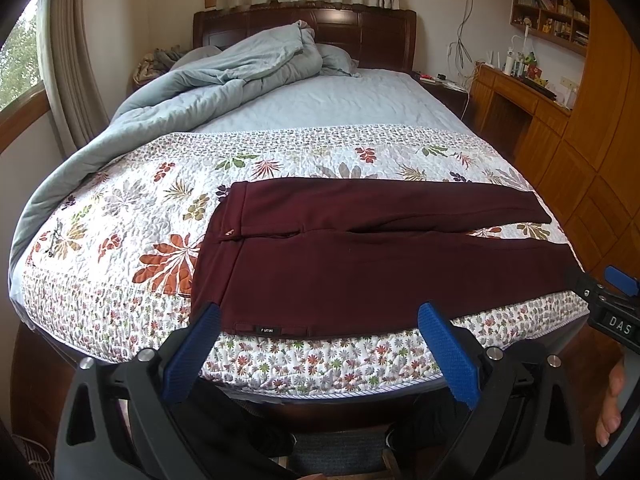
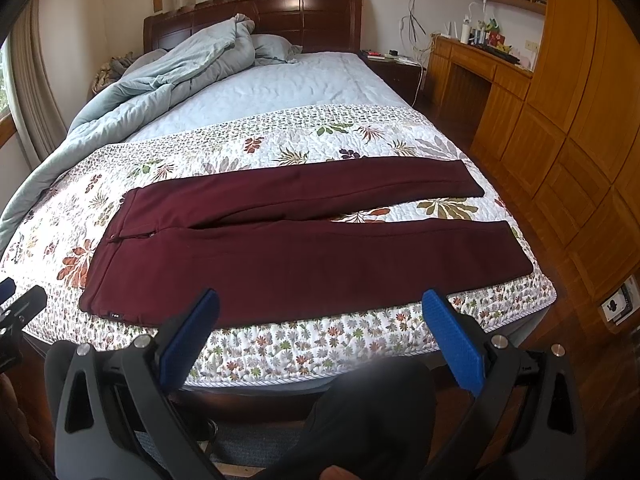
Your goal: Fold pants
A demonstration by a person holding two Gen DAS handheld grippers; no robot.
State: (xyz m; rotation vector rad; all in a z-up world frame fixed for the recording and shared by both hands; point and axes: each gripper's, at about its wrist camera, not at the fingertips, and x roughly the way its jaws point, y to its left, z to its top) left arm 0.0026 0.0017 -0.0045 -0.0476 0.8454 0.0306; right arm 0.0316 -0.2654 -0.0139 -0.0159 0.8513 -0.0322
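The left tool [image 1: 318,344] hangs with its blue pads spread wide and nothing between them, just short of the near edge of the bed [image 1: 320,376], lined up with the waist end of the pants [image 1: 360,264]; the right tool [image 2: 320,336] is likewise spread and empty, facing the middle of the near leg. Both seem held back at the foot of the bed, probably so each can reach its own end of the garment for a first fold. The pants lie flat across the quilt [image 2: 280,344], waist to the left, legs running right and slightly parted, so the near leg is the easy one to take hold of. No fold looks made yet. A crumpled duvet [image 1: 224,76] is pushed toward the headboard, well apart from the work. The small label at the waistband is too small to read, the far leg's underside is hidden, and the person shows only as fingers and dark clothing at the frame edges.
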